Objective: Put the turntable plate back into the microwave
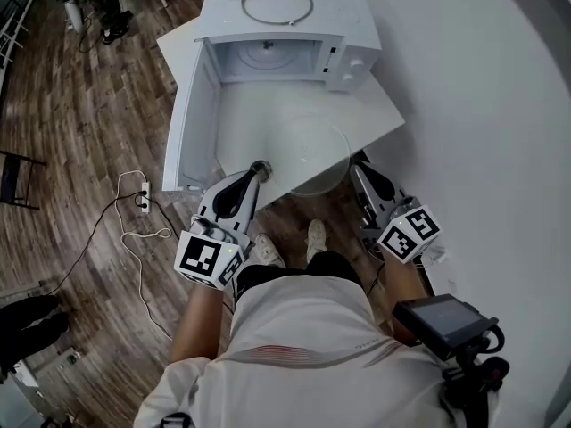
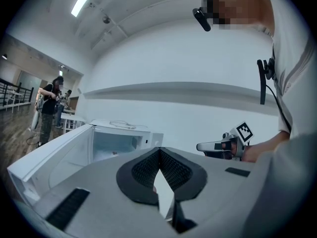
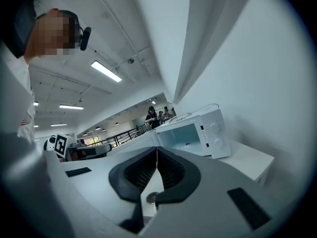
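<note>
Nothing done yet: plate [image 1: 308,154] on the table [image 1: 245,119] outside the open microwave [image 1: 277,56], left gripper [image 1: 260,168] and right gripper [image 1: 359,160] jaws pressed together, empty.

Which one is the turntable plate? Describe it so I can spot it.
Find the white microwave with its door open on the white table. In front of it, at the table's near edge, lies the plate: a flat, clear glass disc, unlike the thin ring on top of the microwave.
</note>
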Action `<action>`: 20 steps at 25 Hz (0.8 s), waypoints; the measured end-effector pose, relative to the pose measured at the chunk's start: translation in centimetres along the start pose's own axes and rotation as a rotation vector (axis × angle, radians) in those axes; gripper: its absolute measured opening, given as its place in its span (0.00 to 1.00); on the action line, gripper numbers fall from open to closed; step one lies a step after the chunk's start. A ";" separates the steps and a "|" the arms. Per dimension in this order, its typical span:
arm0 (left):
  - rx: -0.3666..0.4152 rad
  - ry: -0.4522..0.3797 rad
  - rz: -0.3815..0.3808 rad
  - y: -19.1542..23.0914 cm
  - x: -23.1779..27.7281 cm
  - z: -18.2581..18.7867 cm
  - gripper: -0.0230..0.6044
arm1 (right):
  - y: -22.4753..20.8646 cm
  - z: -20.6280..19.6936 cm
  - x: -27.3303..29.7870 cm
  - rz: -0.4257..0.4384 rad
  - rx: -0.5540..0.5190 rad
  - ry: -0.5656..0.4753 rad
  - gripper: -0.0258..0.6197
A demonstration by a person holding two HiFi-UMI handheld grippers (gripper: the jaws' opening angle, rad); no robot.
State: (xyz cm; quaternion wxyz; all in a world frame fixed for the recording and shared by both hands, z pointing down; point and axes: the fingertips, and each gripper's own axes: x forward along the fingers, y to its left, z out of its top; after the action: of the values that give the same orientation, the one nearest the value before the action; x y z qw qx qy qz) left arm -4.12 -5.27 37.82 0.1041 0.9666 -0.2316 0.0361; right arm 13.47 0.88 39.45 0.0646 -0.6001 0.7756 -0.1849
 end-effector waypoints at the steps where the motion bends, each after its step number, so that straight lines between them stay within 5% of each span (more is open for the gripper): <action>1: -0.010 0.005 0.006 0.0 0.3 -0.2 0.05 | -0.6 -0.4 0.1 0.003 0.014 0.005 0.04; 6: -0.048 0.049 0.026 -0.4 2.0 -1.8 0.05 | -4.1 -2.6 0.1 0.039 0.116 0.039 0.05; 20: -0.075 0.168 0.067 -1.1 4.4 -6.0 0.05 | -14.3 -18.2 -0.8 -0.082 0.613 0.243 0.39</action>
State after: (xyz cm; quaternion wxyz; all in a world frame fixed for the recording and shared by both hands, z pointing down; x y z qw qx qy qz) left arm 0.20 -4.96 43.95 0.1581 0.9472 -0.2555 0.1116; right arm 20.82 2.47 61.41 0.1419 -0.5569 0.6611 -0.4824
